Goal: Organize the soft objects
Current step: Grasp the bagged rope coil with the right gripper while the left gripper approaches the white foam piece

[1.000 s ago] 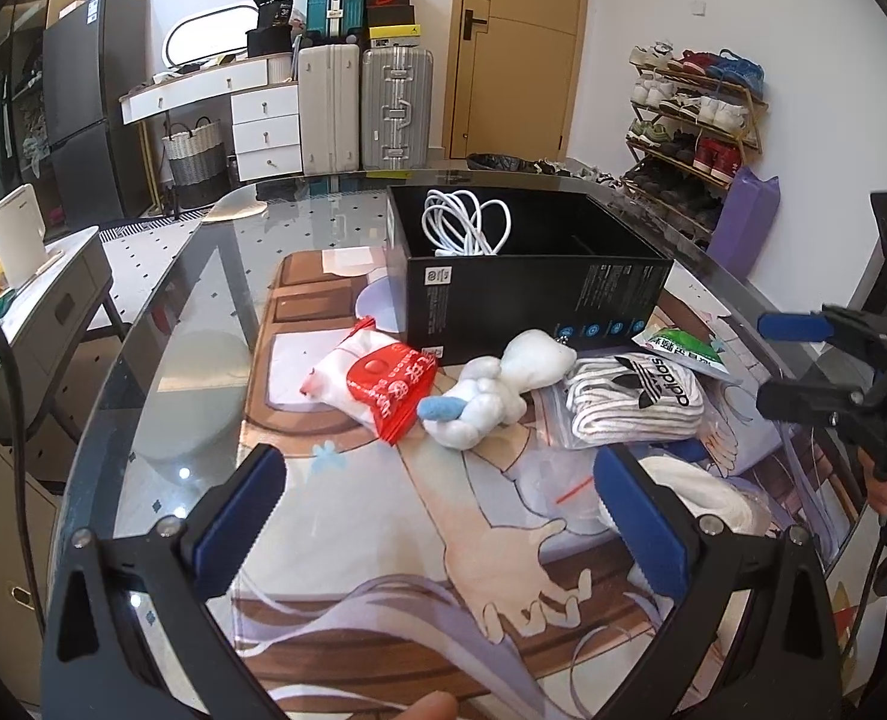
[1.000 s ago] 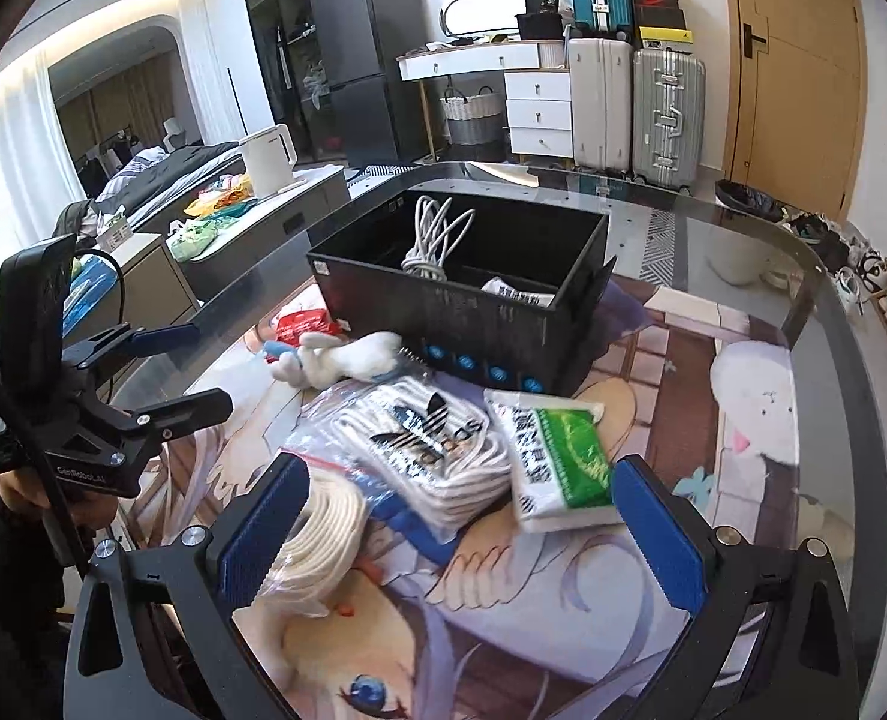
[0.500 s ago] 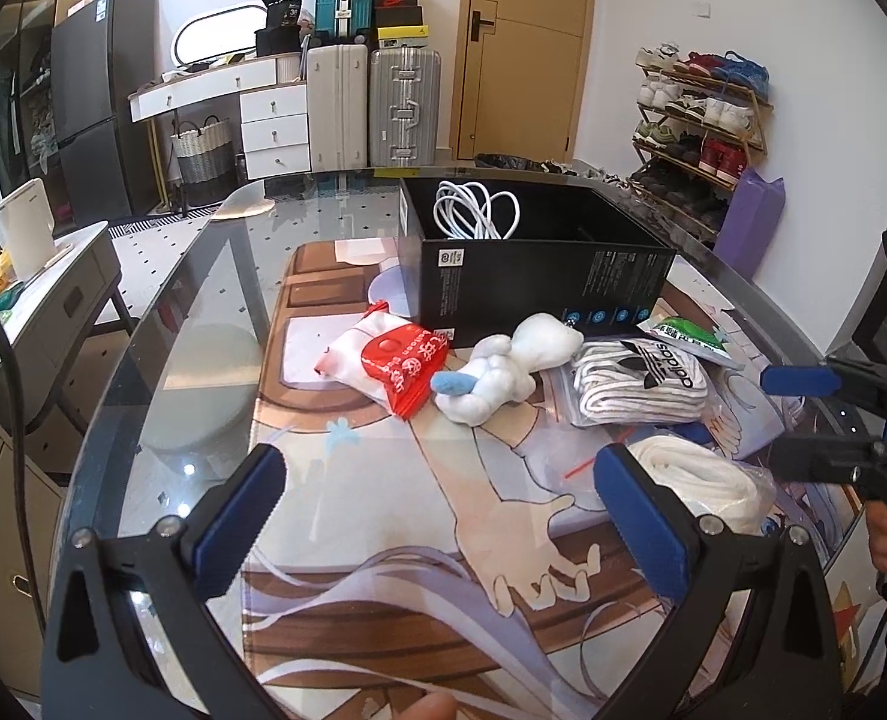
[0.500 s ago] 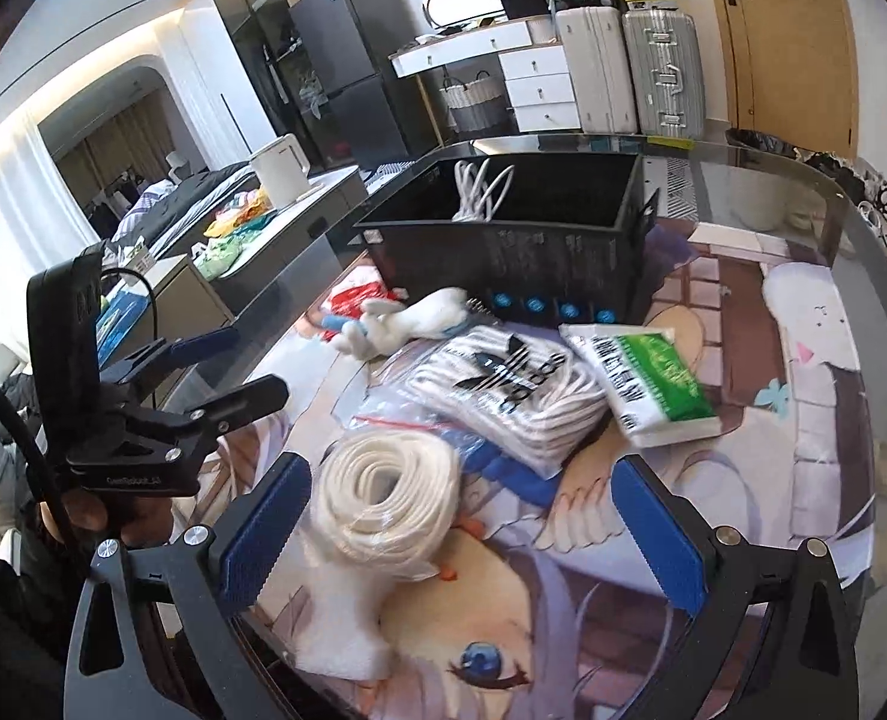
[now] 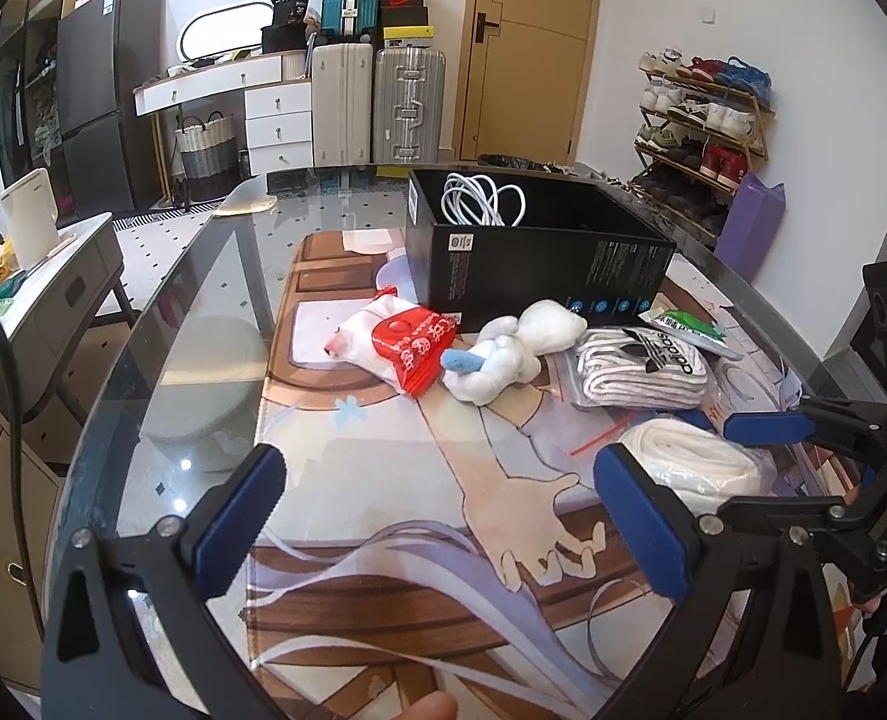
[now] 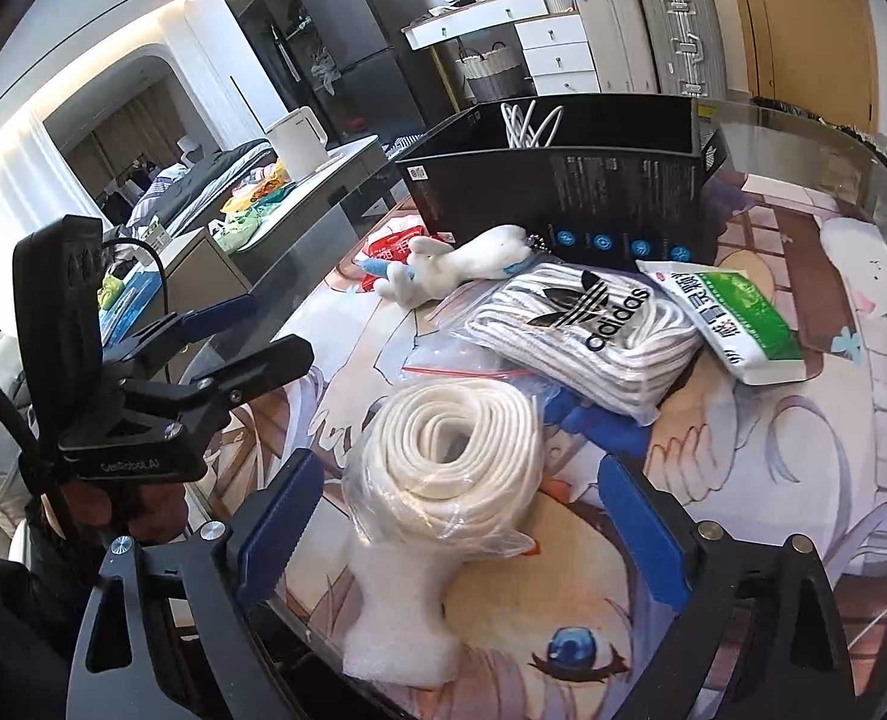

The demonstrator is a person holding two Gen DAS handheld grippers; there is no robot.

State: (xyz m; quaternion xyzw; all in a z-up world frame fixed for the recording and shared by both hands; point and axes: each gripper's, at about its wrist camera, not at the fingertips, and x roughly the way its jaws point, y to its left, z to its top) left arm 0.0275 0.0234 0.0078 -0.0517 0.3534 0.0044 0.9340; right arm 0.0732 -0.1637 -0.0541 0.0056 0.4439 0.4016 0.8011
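Here we hold both grippers wide: right gripper (image 6: 461, 531) straddles bagged rope coil (image 6: 452, 462); left gripper (image 5: 437, 516) over bare mat (image 5: 383, 480). Only left view shows red-white packet (image 5: 398, 342) whole, beside plush toy (image 5: 503, 351).

Black box (image 5: 539, 264); white plush toy (image 5: 506, 351); red-and-white packet (image 5: 404, 343); green-and-white packet (image 6: 734, 315); white rope coil (image 6: 452, 456).

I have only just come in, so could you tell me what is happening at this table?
A person holds a gripper in each hand, tidying soft items. The right gripper is open around the bagged white rope coil, not closed on it. The left gripper hovers open, holding nothing. The black box holds only a white cable.
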